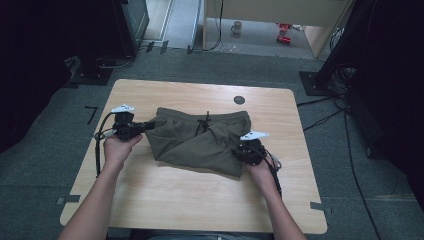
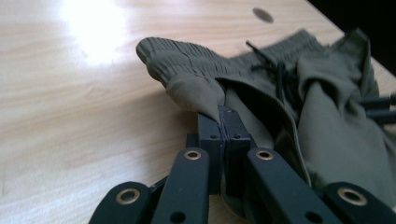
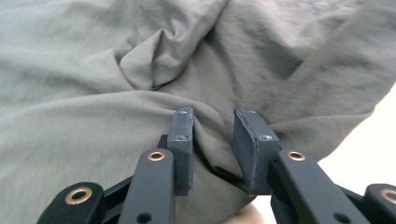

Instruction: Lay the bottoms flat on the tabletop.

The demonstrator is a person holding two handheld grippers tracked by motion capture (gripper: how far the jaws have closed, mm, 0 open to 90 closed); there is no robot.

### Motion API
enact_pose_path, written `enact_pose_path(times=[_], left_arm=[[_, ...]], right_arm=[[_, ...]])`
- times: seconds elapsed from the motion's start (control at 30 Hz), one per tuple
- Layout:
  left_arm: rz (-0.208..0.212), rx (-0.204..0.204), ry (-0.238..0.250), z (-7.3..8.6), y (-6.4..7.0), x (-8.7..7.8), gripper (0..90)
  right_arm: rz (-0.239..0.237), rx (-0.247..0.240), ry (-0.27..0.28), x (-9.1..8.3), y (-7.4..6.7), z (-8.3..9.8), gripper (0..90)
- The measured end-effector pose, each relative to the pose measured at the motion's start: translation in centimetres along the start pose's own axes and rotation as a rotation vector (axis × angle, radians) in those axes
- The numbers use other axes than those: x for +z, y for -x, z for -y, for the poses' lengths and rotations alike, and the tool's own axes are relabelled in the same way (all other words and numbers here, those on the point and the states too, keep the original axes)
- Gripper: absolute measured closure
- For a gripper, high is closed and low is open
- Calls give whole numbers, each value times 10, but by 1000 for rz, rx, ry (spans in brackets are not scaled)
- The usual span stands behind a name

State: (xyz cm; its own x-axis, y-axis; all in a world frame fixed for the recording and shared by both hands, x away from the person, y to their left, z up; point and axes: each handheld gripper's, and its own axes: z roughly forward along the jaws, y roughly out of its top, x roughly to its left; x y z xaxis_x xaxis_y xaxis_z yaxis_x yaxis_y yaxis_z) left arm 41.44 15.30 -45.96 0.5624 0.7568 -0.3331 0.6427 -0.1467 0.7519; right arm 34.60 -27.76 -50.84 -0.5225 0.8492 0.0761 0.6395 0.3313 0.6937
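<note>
High view, table: we saw a light wooden table with a dark round spot near its far edge; it bore the one garment and nothing that could hold anything.
High view, shorts: we found the olive-green drawstring shorts lying mid-table, partly folded, waistband toward the far side, a leg doubled over toward the right.
Handling: we judged the cloth light, limp and thin, likely to sag and slide out of shape when lifted, not fragile, a little slick on smooth wood.
Where to hold: we judged the elastic waistband the firmest hold, thick and ribbed; the leg hems and folded corners came second, since a single thin layer could slip from the pads.
Drawstring: we saw the dark cord lying loose across the front, apt to snag if dragged.
Left gripper: we saw the left gripper at the shorts' left edge, its jaws clenched on cloth just below the waistband corner, fabric pinched between the pads.
Right gripper: we saw the right gripper at the lower right corner of the shorts; in the right gripper view a ridge of cloth stood between the pads, which stood partly apart, and we could not tell whether they pressed on it.
Containers: we saw none on the table; whether the pocket held anything we could not tell.
</note>
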Motion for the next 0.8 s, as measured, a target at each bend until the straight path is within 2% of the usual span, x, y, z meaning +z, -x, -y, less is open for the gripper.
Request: enact_pose_path(times=[0.1,0.23,0.5,0.6,0.7,0.77,0.8], left_arm=[[2,-5,-12,5,-2,0,892],[-7,-18,-31,11,-6,-3,892],[-20,-32,-68,28,-7,-11,891],[-36,-22,-76,34,-4,-13,880],[-42,-15,-61,36,-1,-18,753],[-37,-8,-40,34,2,-23,695],[-58,7,-25,34,5,-26,675]], right_arm=[[19,25,15,6,7,-5,686],[43,26,30,14,10,-12,684],[55,38,33,32,20,-32,658],[43,75,23,38,26,-41,639],[24,104,26,36,26,-51,612],[14,95,58,32,23,-57,611],[9,88,69,30,22,-61,606]])
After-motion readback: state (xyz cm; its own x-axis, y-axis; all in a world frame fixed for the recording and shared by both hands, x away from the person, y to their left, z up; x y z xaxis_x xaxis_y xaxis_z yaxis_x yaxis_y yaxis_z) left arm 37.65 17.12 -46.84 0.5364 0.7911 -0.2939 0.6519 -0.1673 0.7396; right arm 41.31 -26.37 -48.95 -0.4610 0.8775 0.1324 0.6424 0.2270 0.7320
